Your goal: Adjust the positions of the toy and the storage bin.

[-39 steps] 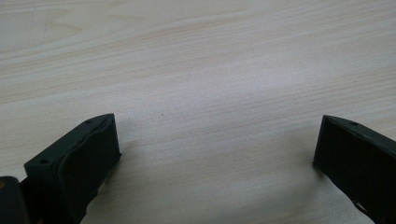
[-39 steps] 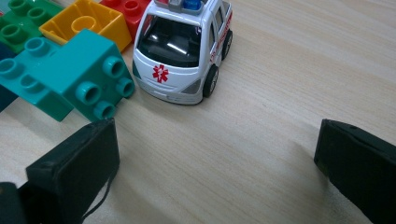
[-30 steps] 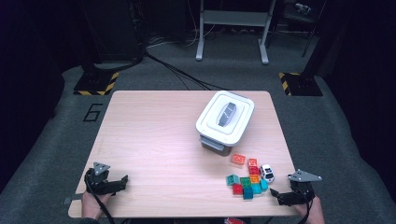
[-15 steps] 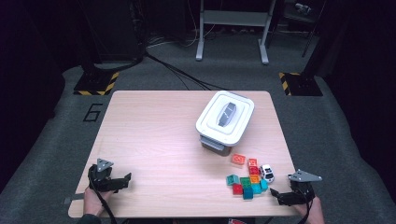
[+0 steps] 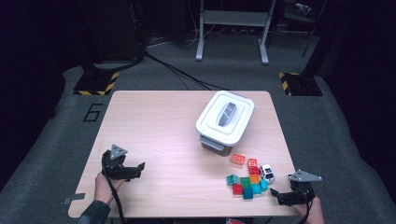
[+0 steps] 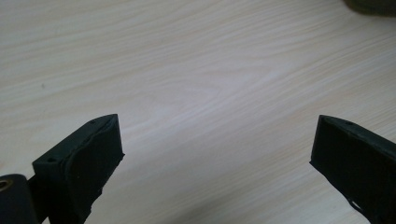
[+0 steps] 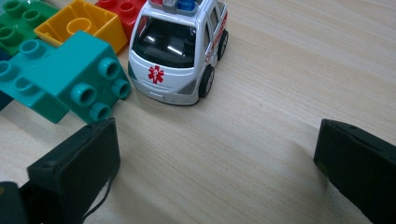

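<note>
High view is showing a pale wooden surface (image 5: 163,126) standing on grey carpet, with everything below lying on it.

Item 1: a white lidded container (image 5: 225,120) with a grey handle is sitting right of centre, towards the far edge, its lid on.

Item 2: a cluster of toy bricks (image 5: 246,181) in red, orange, green and teal is lying near the front right corner, just in front of the container. One orange brick (image 5: 238,159) is lying slightly apart, at the cluster's far left.

Item 3: a white toy ambulance (image 5: 266,172) is sitting at the right edge of the cluster, touching or nearly touching the bricks. Right gripper view is showing it (image 7: 180,44) nose-on with a red emblem on its bonnet, a teal brick (image 7: 65,77) just beside it and a yellow brick (image 7: 77,23) behind that.

Item 4: the right gripper (image 5: 292,192) is resting at the front right corner, near the bricks, its jaws spread wide and grasping nothing; the ambulance is lying just beyond them.

Item 5: the left gripper (image 5: 122,169) is resting near the front left, well apart from the toys, held by a hand (image 5: 105,184). Left gripper view is showing its jaws released over bare wood.
</note>
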`<control>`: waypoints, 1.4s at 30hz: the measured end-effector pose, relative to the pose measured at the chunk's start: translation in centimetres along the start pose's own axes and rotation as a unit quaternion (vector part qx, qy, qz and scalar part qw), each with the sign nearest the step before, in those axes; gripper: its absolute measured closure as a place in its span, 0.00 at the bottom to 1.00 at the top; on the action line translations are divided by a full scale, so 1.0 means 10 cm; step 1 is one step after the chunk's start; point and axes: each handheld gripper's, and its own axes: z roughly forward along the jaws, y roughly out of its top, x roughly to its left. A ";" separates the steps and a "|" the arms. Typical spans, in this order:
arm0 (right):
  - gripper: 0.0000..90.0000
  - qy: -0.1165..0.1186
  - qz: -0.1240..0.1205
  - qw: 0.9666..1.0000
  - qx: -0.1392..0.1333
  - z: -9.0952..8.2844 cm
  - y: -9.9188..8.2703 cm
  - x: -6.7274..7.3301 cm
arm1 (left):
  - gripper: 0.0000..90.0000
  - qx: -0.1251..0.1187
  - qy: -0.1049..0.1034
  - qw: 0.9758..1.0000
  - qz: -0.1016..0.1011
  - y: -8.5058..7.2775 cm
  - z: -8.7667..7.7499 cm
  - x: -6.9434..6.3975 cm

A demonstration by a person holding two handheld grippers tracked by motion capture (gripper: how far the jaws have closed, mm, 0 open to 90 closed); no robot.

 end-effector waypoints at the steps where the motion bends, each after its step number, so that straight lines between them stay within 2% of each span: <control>1: 0.00 -0.002 -0.001 1.000 0.000 0.00 0.00 0.00 | 0.02 -0.002 -0.005 1.000 0.006 0.06 0.01 -0.03; 7: 0.00 -0.002 -0.002 1.000 -0.001 0.00 0.00 0.00 | 0.03 -0.009 -0.018 0.999 0.042 0.36 0.06 -0.22; 11: 0.00 -0.002 -0.001 1.000 -0.001 0.00 0.00 0.00 | 0.03 -0.006 -0.029 0.998 0.061 0.53 0.14 -0.30; 16: 0.00 -0.003 -0.001 1.000 -0.003 0.00 0.00 0.00 | 0.03 -0.012 -0.044 0.997 0.062 0.74 0.25 -0.40; 17: 0.00 -0.002 -0.001 1.000 -0.001 0.00 0.00 0.00 | 0.03 -0.012 -0.044 0.997 0.062 0.74 0.25 -0.40; 20: 0.00 -0.004 0.003 1.000 -0.003 0.00 0.00 0.00 | 0.03 -0.013 -0.057 0.996 0.061 0.90 0.33 -0.47; 25: 0.00 -0.004 0.004 1.000 -0.002 0.00 0.00 0.00 | 0.03 -0.012 -0.064 0.995 0.075 1.08 0.40 -0.55; 26: 0.00 -0.004 0.002 1.000 -0.003 0.00 0.00 0.00 | 0.03 -0.014 -0.067 0.995 0.072 1.11 0.41 -0.58; 28: 0.00 -0.004 0.004 1.000 -0.002 0.00 0.00 0.00 | 0.03 -0.010 -0.070 0.994 0.081 1.16 0.43 -0.60; 29: 0.00 -0.003 0.005 1.000 0.000 0.00 0.00 0.01 | 0.03 -0.014 -0.072 0.994 0.076 1.19 0.45 -0.63; 30: 0.00 -0.003 -0.006 1.000 -0.002 0.00 0.00 -0.01 | 0.03 -0.011 -0.072 0.994 0.084 1.21 0.46 -0.64; 31: 0.00 -0.002 0.005 1.000 0.001 0.00 0.00 0.01 | 0.03 -0.010 -0.074 0.993 0.087 1.23 0.48 -0.65; 33: 0.00 -0.002 0.005 1.000 0.001 0.00 0.00 0.01 | 0.04 -0.011 -0.079 0.993 0.088 1.29 0.50 -0.68; 34: 0.00 -0.003 -0.005 1.000 -0.003 0.00 0.00 -0.01 | 0.04 -0.014 -0.080 0.993 0.086 1.31 0.51 -0.70; 35: 0.00 -0.002 0.004 1.000 0.001 0.00 0.00 0.00 | 0.04 -0.013 -0.081 0.992 0.093 1.35 0.52 -0.72; 36: 0.00 -0.003 -0.008 1.000 -0.003 0.01 0.00 -0.02 | 0.04 -0.016 -0.083 0.992 0.093 1.38 0.54 -0.75; 42: 0.00 -0.005 -0.003 1.000 -0.003 0.00 0.00 -0.01 | 0.04 -0.018 -0.087 0.990 0.109 1.56 0.61 -0.88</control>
